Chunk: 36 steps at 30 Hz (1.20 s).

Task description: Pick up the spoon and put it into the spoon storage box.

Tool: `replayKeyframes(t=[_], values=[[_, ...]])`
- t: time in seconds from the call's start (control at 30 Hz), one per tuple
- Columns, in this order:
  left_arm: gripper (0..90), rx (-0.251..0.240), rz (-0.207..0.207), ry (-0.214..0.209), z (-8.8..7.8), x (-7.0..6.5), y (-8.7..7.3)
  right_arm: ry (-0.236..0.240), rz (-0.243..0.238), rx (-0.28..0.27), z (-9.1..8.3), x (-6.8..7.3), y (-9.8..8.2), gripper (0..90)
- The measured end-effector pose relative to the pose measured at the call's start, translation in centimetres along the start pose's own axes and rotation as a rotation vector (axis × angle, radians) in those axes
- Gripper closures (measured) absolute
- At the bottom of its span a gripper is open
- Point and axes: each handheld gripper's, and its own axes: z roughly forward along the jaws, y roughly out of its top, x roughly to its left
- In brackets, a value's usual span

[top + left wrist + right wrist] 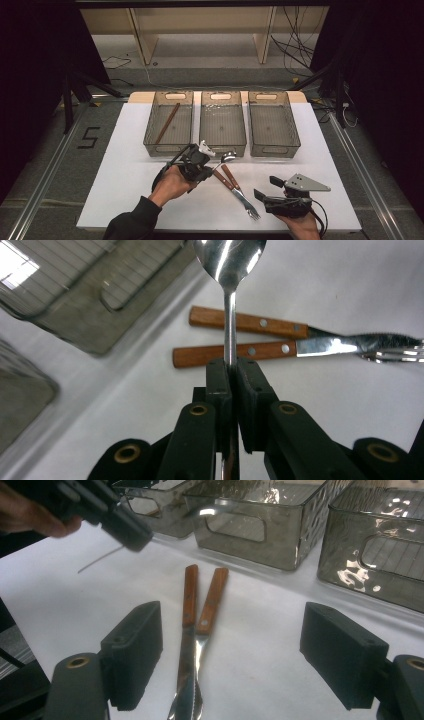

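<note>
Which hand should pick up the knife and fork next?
Right, probably. Its hand-held gripper is open, aimed at the knife and fork. The left one is shut on a spoon.

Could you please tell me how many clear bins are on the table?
3, in a row at the table's far side: the left bin holds a brown stick, the middle bin and right bin look empty. None seems hidden.
</note>
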Motion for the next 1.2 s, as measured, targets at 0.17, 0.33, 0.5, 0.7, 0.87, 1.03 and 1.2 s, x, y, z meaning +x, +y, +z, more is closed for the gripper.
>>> replayKeyframes(t=[0.17,0.33,0.5,0.7,0.87,1.03,1.2], values=[[84.7,-0.054,-0.020,0.018,-1.2,1.2,1.0,0.000,0.001,0.000,0.0,0.0,0.0,25.7],[84.7,-0.107,-0.052,0.031,-2.1,2.6,1.9,0.001,0.002,-0.001,0.0,0.0,0.0,25.7],[84.7,-0.137,-0.072,0.036,-2.7,3.7,2.9,0.002,0.002,0.000,0.0,0.0,0.0,25.7],[84.7,-0.170,-0.085,0.046,-3.0,4.5,4.8,0.003,0.007,0.000,0.0,0.0,0.0,25.7],[84.7,-0.186,-0.101,0.051,-2.6,5.1,6.3,0.003,0.008,-0.005,0.0,0.0,0.0,25.7],[84.7,-0.204,-0.122,0.049,-2.3,5.9,7.5,0.006,0.013,-0.006,-0.1,0.0,0.0,25.7],[84.7,-0.218,-0.130,0.061,-1.9,6.5,8.6,0.008,0.013,-0.003,-0.1,-0.1,0.0,25.7]])
